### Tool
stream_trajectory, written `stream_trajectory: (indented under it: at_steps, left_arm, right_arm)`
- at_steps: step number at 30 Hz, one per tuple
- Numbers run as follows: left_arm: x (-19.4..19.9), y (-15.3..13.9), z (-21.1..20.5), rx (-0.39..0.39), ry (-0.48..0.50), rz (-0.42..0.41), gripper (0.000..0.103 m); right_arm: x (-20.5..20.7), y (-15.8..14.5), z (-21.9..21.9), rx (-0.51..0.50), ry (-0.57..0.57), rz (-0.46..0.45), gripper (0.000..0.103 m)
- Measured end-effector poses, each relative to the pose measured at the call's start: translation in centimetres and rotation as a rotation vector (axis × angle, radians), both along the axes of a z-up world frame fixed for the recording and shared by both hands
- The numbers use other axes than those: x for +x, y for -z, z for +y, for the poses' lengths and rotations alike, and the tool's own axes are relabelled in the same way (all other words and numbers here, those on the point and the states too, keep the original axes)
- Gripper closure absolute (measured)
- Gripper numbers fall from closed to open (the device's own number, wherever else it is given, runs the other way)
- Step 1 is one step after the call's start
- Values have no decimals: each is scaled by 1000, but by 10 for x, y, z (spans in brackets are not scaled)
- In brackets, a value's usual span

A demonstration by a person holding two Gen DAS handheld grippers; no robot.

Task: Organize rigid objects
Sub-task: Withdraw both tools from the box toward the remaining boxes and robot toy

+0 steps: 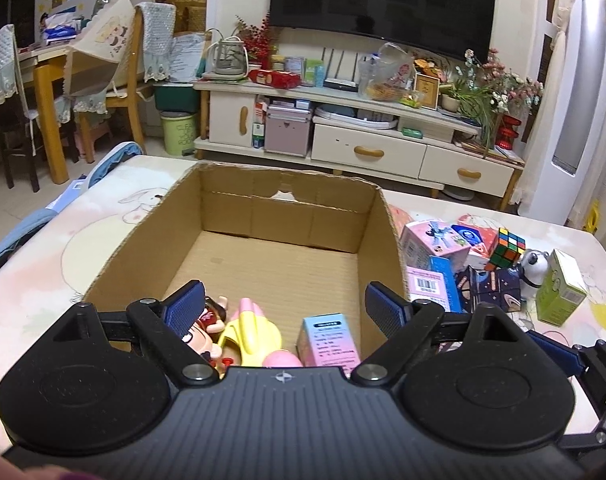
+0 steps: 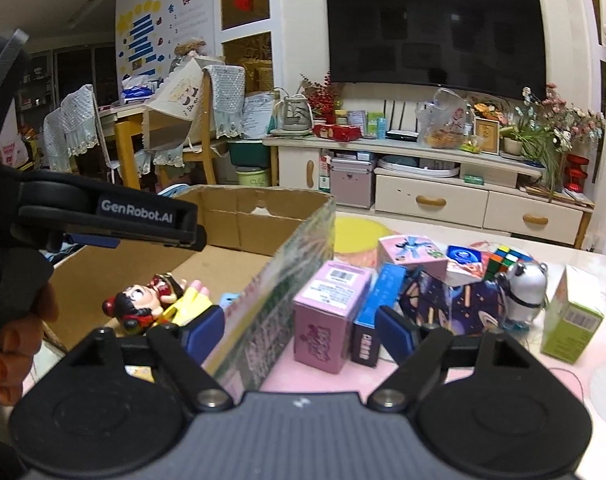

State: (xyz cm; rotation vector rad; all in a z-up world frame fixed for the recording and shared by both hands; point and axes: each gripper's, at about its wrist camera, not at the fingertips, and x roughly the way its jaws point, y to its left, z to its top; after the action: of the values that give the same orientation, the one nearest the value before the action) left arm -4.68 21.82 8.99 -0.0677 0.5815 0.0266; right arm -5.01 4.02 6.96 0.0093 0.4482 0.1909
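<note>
An open cardboard box (image 1: 287,208) (image 2: 263,216) stands on the table. Inside at its near end lie a doll figure (image 1: 207,332) (image 2: 143,304), a yellow and pink toy (image 1: 255,336) and a small pink and blue carton (image 1: 329,340). My left gripper (image 1: 285,308) is open and empty above the box's near end. My right gripper (image 2: 299,330) is open and empty, straddling the box's right wall, just before a pink carton (image 2: 327,312) and a blue box (image 2: 373,320). To the right lie a Rubik's cube (image 1: 505,248) (image 2: 503,260), a panda figure (image 1: 537,268) (image 2: 525,292) and a green carton (image 1: 561,292) (image 2: 571,320).
A dark starry box (image 2: 455,304) and several pink cartons (image 1: 435,240) crowd the table to the right of the cardboard box. The table (image 1: 43,272) has a pale cartoon cloth. A TV cabinet (image 1: 363,148) stands beyond. The left gripper's body (image 2: 103,216) shows in the right wrist view.
</note>
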Motion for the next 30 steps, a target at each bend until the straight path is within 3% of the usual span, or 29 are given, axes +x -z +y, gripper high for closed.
stream_trajectory:
  at_steps: [21,26,30]
  left_arm:
    - [-2,1,-2,10,125,-34,0]
    - [-4,3,-10,27,168,-39,0]
    - [-5,5,-18,43,206,-47,0]
  right_arm:
    - [6,28,-69,11,182,32,20]
    - [5,31,-97,15,264,18,12]
    - [6,34,-120,28,313,17,12]
